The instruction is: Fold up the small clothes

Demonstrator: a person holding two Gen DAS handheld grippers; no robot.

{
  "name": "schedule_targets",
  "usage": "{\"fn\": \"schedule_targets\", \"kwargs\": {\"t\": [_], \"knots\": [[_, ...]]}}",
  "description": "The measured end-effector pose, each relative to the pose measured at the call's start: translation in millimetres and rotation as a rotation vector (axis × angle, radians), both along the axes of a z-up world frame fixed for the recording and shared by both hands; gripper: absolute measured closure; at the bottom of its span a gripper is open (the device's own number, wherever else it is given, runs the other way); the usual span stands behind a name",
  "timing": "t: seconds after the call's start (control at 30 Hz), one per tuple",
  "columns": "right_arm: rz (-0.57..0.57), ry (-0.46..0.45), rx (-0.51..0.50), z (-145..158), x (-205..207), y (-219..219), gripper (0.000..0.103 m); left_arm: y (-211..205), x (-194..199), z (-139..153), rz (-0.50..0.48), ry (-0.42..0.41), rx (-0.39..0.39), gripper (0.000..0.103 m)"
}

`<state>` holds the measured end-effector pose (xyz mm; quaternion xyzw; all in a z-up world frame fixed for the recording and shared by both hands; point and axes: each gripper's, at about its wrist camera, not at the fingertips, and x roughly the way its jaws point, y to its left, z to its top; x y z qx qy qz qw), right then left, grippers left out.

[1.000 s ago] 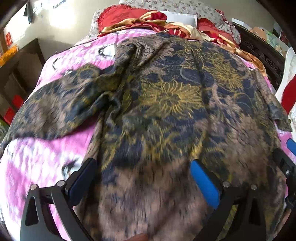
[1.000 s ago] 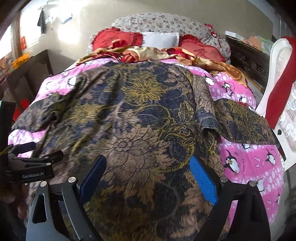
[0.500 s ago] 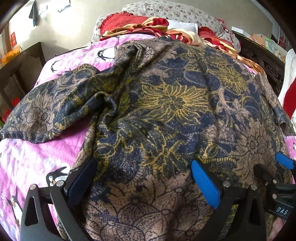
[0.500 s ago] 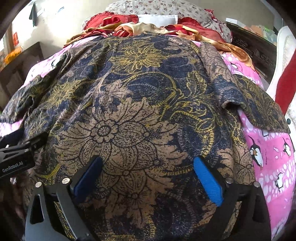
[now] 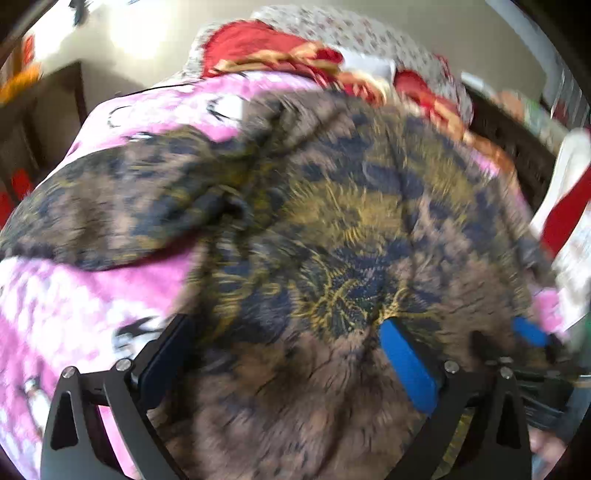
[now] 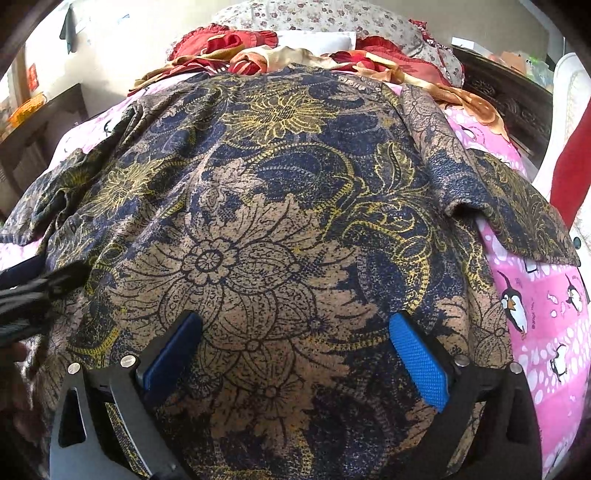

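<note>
A dark blue, tan and gold floral batik shirt [image 6: 288,206] lies spread flat on a pink penguin-print bedsheet [image 6: 546,317]. It also fills the blurred left wrist view [image 5: 332,258]. Its left sleeve [image 5: 110,206] lies bunched to the left, its right sleeve [image 6: 517,214] spread to the right. My left gripper [image 5: 284,354] is open, low over the shirt's lower left part. My right gripper [image 6: 295,350] is open, low over the shirt's lower middle. Each gripper shows at the edge of the other's view: the right [image 5: 532,350] and the left [image 6: 26,295].
Red and gold cloths [image 6: 258,55] and floral pillows [image 6: 317,18] pile at the head of the bed. A dark wooden cabinet [image 6: 509,96] and a white and red chair [image 6: 569,147] stand right. A dark shelf [image 6: 44,125] stands left.
Both grippers have stayed open over the shirt. The left wrist view swung a little and is now motion-blurred. The right gripper moved slightly forward over the shirt.
</note>
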<state>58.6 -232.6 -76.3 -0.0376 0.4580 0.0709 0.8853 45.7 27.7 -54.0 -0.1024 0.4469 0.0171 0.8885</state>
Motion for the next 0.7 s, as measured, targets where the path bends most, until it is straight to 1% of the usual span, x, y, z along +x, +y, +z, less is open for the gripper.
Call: {"fn": "schedule_targets", "kwargs": {"t": [0.1, 0.17, 0.23, 0.3, 0.37, 0.4, 0.5, 0.53, 0.6, 0.63, 0.7], "knots": [[0.000, -0.001, -0.004, 0, -1, 0, 0.000, 36, -20, 28, 0.042, -0.020, -0.003, 0.000], [0.000, 0.000, -0.004, 0, 0, 0, 0.000, 72, -34, 48, 0.074, -0.040, -0.025, 0.000], [0.000, 0.000, -0.006, 0, 0, 0, 0.000, 107, -46, 61, 0.101, -0.054, -0.036, 0.000], [0.000, 0.000, -0.002, 0, 0, 0, 0.000, 147, -59, 67, 0.147, -0.050, -0.035, 0.000], [0.000, -0.001, 0.000, 0, 0, 0, 0.000, 196, -69, 66, 0.219, -0.024, -0.055, 0.000], [0.000, -0.002, -0.001, 0, 0, 1, 0.000, 214, -74, 63, 0.244, -0.016, -0.069, 0.001], [0.000, -0.005, -0.004, 0, 0, 1, 0.000, 282, -90, 54, 0.381, 0.002, -0.156, 0.002], [0.000, -0.006, -0.004, 0, 0, 1, 0.000, 308, -94, 49, 0.422, 0.011, -0.203, 0.002], [0.000, -0.005, -0.004, 0, 0, 1, 0.000, 342, -102, 40, 0.517, 0.042, -0.274, 0.004], [0.000, -0.005, -0.003, 0, 0, 1, 0.000, 359, -105, 33, 0.548, 0.043, -0.363, 0.004], [0.000, -0.006, -0.004, 0, 0, 1, 0.000, 377, -110, 22, 0.577, 0.030, -0.523, 0.004]]}}
